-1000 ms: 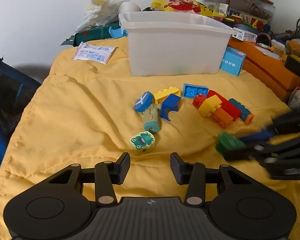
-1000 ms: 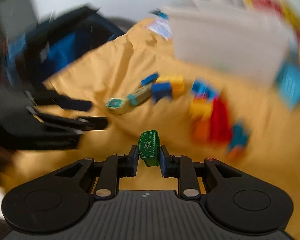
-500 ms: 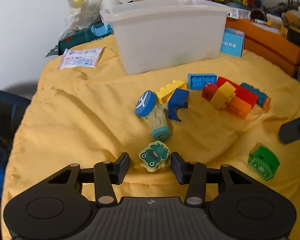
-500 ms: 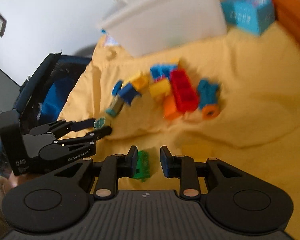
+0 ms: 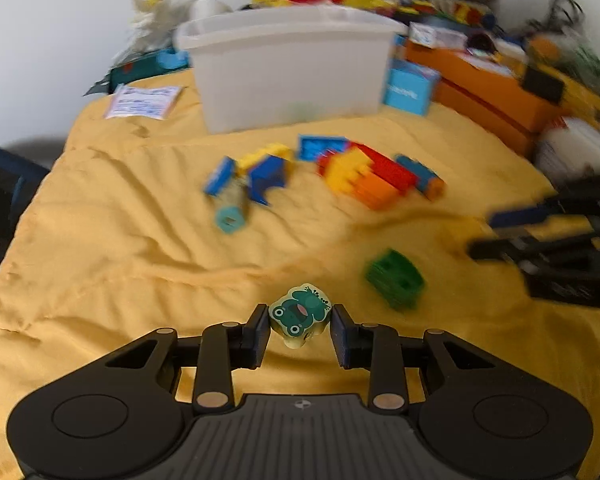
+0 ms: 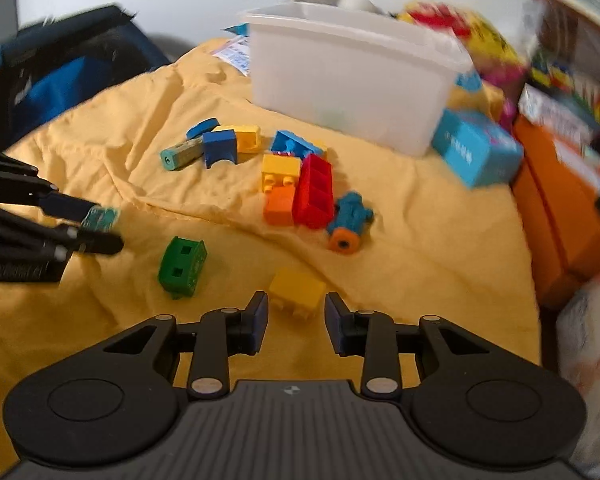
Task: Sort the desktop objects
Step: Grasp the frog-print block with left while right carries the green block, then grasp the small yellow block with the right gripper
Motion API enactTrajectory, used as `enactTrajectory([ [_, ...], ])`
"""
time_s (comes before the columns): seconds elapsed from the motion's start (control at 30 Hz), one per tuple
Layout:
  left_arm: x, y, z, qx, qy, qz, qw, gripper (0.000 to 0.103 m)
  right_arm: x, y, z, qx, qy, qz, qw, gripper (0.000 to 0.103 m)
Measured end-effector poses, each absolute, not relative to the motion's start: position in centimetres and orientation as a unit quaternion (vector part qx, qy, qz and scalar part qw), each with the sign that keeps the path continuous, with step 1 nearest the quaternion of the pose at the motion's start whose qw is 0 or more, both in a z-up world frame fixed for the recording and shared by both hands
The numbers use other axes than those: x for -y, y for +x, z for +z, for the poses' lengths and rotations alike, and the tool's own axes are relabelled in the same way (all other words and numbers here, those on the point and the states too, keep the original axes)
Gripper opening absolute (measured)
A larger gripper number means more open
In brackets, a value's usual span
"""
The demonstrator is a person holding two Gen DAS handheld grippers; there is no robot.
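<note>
Left tool [image 5: 300,330] closing around pale frog-printed block [image 5: 300,316], right tool [image 6: 292,320] empty, opening

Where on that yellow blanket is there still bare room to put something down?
The widest bare stretch of yellow blanket lies left of the brick pile, between the paper packet and the left gripper. Another runs right of the orange-ended roller, toward the orange boxes. It is crowded in front of the white bin.
</note>
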State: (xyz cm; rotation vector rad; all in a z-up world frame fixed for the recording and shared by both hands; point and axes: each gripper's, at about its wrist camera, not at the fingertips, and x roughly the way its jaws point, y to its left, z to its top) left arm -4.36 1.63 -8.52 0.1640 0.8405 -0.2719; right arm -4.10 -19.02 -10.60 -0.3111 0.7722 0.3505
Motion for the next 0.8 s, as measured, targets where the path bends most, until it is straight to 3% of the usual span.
enactTrajectory([
  [0.4, -1.0, -5.2, -9.1, -0.422, 0.071, -0.129, 0.895, 0.037, 18.2, -5.3, -10.7, -0.332, -0.342, 0.290, 0.830, 0.032],
  [0.57, -0.6, -5.4, -8.9, -0.421, 0.077, -0.124, 0.895, 0.046, 17.7, -4.1, -12.2, -0.324, -0.408, 0.321, 0.791, 0.032],
  [0.67, -0.5, -5.8, -8.8, -0.419, 0.080, -0.122, 0.896, 0.048, 17.5, -2.9, -12.4, -0.326, -0.404, 0.317, 0.794, 0.017],
  [0.8, -0.6, -6.1, -8.8, -0.420, 0.080, -0.120, 0.896, 0.049, 18.5, -0.2, -11.2, -0.386, -0.298, 0.292, 0.823, 0.017],
])
